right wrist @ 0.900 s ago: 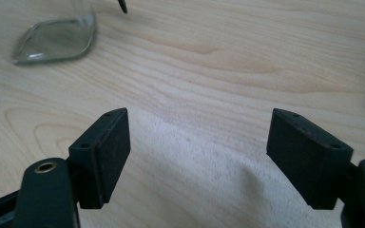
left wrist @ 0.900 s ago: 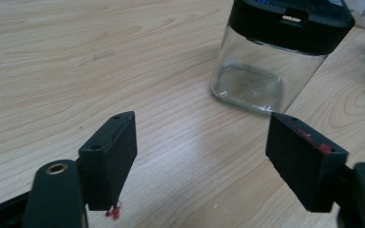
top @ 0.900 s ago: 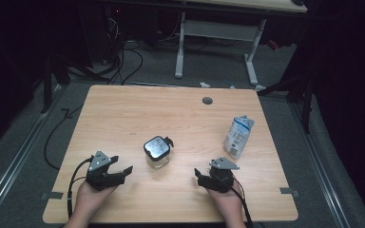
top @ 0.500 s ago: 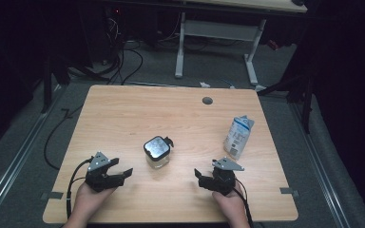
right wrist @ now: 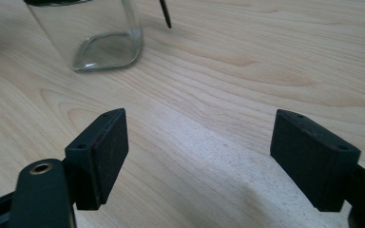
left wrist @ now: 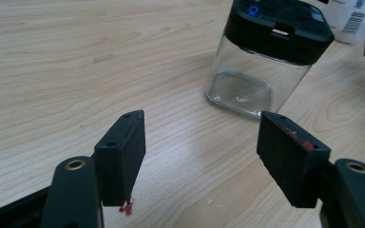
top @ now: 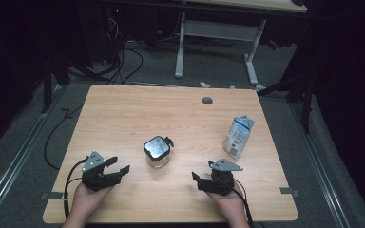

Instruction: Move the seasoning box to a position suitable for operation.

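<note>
A clear square glass jar (top: 157, 152) with a black lid stands upright near the middle of the wooden table (top: 133, 118). In the left gripper view the jar (left wrist: 261, 57) is ahead and to the right of the jaws. My left gripper (top: 119, 166) rests near the front left, open, with nothing between its jaws (left wrist: 202, 156). My right gripper (top: 196, 179) sits at the front right, open and holding nothing (right wrist: 197, 156). In the right gripper view the jar's base (right wrist: 92, 35) stands at the upper left. A blue-and-white carton (top: 238, 137) stands at the right of the table.
A round grommet hole (top: 207, 100) lies near the table's far edge. Beyond the table stand a white desk frame (top: 216, 35) and cables (top: 123, 57) on the dark floor. Bare wood lies between the two grippers and across the table's far half.
</note>
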`<act>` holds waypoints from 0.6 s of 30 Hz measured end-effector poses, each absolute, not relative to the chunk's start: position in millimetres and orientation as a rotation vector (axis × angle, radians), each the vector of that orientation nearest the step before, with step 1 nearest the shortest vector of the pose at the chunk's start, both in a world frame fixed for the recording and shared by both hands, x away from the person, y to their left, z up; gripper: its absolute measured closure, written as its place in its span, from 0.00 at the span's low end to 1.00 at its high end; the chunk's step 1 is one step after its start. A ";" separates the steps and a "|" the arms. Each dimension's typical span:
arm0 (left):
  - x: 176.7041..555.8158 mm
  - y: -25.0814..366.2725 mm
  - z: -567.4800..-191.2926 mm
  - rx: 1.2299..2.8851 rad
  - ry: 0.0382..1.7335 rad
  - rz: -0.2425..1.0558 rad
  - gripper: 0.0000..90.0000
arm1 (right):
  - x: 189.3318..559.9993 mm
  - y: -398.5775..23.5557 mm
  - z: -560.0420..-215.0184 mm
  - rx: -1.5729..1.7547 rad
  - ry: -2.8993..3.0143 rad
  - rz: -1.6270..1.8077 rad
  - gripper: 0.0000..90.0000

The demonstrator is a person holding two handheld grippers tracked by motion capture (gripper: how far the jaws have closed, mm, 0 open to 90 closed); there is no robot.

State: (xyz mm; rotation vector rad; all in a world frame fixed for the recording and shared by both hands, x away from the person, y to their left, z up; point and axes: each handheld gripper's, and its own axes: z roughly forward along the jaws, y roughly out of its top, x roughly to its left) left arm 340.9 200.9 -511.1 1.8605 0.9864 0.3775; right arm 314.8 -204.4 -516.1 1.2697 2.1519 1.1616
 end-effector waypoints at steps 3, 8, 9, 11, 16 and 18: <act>341.3 202.0 -511.9 1.860 0.986 0.377 0.42 | 314.2 -202.8 -515.7 1.266 2.153 1.166 0.27; 341.4 201.0 -508.9 1.869 0.979 0.386 0.45 | 315.3 -203.2 -514.9 1.269 2.164 1.230 0.37; 341.4 200.1 -508.0 1.876 0.981 0.402 0.45 | 315.3 -203.2 -514.9 1.269 2.164 1.230 0.37; 341.9 198.3 -507.0 1.879 0.996 0.405 0.44 | 315.1 -202.6 -514.7 1.258 2.162 1.231 0.37; 343.0 188.8 -505.7 1.904 1.024 0.426 0.39 | 315.6 -201.3 -516.6 1.255 2.179 1.222 0.40; 343.5 181.2 -504.2 1.926 1.011 0.441 0.39 | 315.8 -201.8 -516.8 1.269 2.179 1.238 0.42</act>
